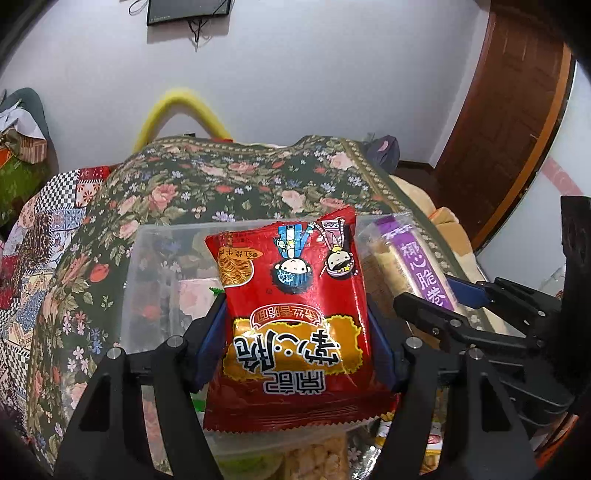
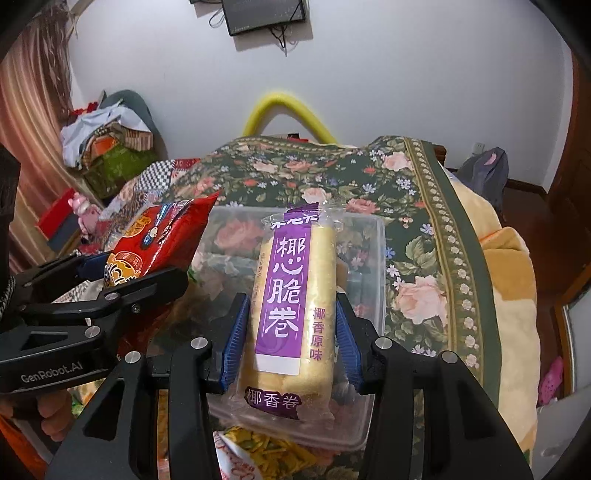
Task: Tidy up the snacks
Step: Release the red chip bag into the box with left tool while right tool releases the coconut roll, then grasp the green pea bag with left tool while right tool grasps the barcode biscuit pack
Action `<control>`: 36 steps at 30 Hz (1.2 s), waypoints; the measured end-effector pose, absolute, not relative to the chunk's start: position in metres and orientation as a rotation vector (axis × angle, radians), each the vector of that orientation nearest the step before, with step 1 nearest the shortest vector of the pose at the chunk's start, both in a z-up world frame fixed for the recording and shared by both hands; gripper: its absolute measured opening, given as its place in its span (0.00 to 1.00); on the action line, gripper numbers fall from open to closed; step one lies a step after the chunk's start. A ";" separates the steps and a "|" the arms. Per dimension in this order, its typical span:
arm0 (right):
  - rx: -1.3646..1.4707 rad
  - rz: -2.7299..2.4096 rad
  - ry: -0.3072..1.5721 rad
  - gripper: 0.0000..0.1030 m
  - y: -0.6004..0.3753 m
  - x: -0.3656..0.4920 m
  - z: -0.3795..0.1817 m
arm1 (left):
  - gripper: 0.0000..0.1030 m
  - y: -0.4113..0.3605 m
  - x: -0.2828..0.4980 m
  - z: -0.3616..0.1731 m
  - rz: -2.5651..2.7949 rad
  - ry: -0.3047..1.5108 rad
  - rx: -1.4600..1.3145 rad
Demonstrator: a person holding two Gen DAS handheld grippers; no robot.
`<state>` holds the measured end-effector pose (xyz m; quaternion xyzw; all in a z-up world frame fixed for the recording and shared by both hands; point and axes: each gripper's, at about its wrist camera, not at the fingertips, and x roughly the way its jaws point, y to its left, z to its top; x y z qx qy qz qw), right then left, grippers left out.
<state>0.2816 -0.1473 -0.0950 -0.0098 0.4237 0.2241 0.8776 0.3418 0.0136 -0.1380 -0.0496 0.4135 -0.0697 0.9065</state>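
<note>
My left fingers [image 1: 297, 332] pinch a red noodle-snack bag [image 1: 295, 317], my right fingers [image 2: 291, 339] a coconut roll pack [image 2: 291, 314], both over the clear plastic box [image 2: 373, 258].

Ahead of the claw: white wall [image 2: 388, 74], wall-mounted dark screen [image 2: 266, 16] with dangling cables. Below it: furniture draped in dark floral cloth [image 1: 236, 177], yellow foam tube [image 2: 284, 110] arched behind. Left: striped curtain [image 2: 33, 92], cluttered chair [image 2: 114, 129]. Right: brown wooden door [image 1: 517, 110], beige blanket [image 2: 509, 295].
</note>
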 end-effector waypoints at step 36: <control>-0.047 0.442 0.788 0.71 -0.200 0.181 -0.056 | 0.71 0.075 0.200 -0.098 -0.111 0.855 -0.064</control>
